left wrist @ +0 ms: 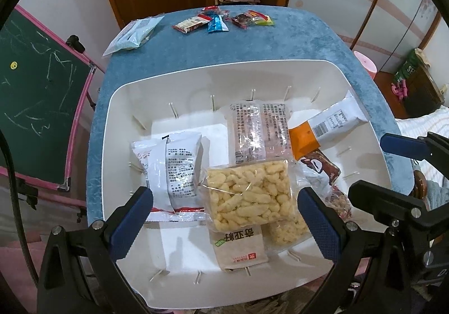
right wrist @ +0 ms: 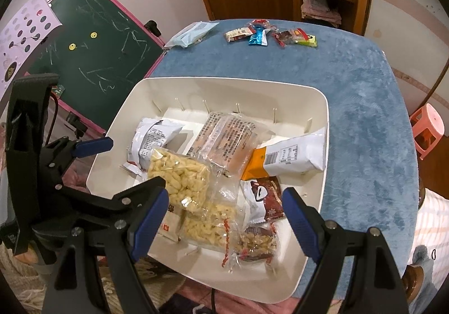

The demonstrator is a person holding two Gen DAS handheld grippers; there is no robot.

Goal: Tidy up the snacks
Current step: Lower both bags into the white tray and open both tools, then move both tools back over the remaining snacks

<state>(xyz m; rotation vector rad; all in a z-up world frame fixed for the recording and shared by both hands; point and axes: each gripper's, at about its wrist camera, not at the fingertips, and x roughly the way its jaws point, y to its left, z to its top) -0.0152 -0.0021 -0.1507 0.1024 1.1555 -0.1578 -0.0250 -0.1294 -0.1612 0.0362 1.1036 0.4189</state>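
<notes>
Left wrist view: both the left gripper (left wrist: 224, 215) and right gripper (right wrist: 226, 215) are held wide open and empty above the white bin (left wrist: 118, 106) of gathered snack packets (left wrist: 248, 196), while loose snacks (left wrist: 221, 20) are left waiting at the tabletop's (left wrist: 308, 39) far edge.

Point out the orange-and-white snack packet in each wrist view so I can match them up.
Left wrist view: orange-and-white packet sits right of centre, leaning on the white bin's right wall.
Right wrist view: the packet lies just right of centre, against the same wall.
Shared landmark: the clear bag of yellow puffs lies left of the packet in both.
</notes>
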